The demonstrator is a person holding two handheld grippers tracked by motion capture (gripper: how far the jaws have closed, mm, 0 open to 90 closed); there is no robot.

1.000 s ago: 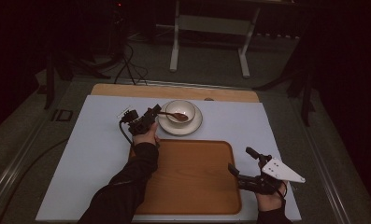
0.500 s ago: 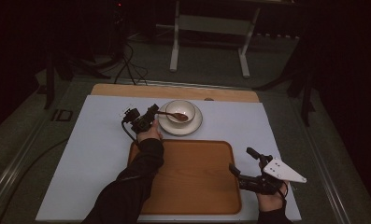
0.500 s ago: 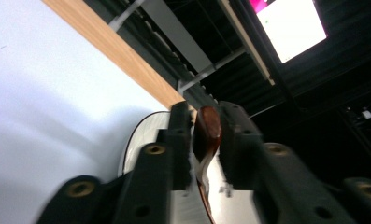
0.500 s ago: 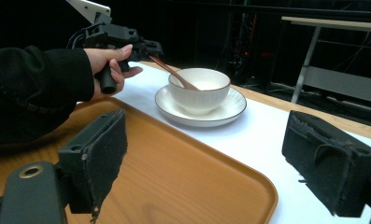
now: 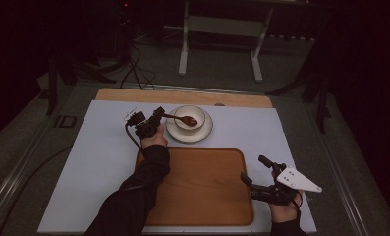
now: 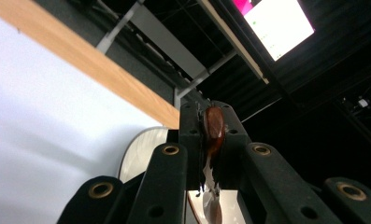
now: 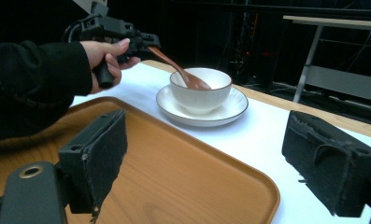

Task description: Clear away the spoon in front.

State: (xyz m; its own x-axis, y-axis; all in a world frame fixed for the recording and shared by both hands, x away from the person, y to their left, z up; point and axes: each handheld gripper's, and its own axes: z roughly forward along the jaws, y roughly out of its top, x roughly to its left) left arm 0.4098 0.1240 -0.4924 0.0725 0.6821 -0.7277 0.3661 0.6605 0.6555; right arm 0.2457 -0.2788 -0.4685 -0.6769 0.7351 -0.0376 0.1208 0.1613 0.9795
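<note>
Dark room behind, a metal frame (image 5: pixel 221 29) standing on the floor beyond the far edge. White surface (image 5: pixel 94 162) with a wooden strip along the back.

Left side: left gripper (image 5: pixel 155 119) held over the white mat just left of the plate (image 5: pixel 205 135). Its jaws have just been closing and now clamp the handle end of the spoon (image 5: pixel 182 119). In the left gripper view the brown handle (image 6: pixel 214 123) sits pinched between the two black pads, seen end-on.

Spoon: long axis runs from the jaws rightward and downward into the bowl (image 5: pixel 190 114); handle end high at the left, scoop end low inside the bowl, resting against its inner wall. Right gripper view shows this slope clearly (image 7: pixel 174 65). Scoop partly hidden by the bowl rim.

Centre: bowl stands on the plate, both beyond the far edge of the wooden tray (image 5: pixel 207 187). The person's left sleeve (image 5: pixel 138 196) lies across the tray's left part.

Right side: right gripper (image 5: pixel 258 170) near the tray's right edge, jaws wide apart, nothing between them. Well apart from the bowl. Hand below it cut off by the frame edge.
</note>
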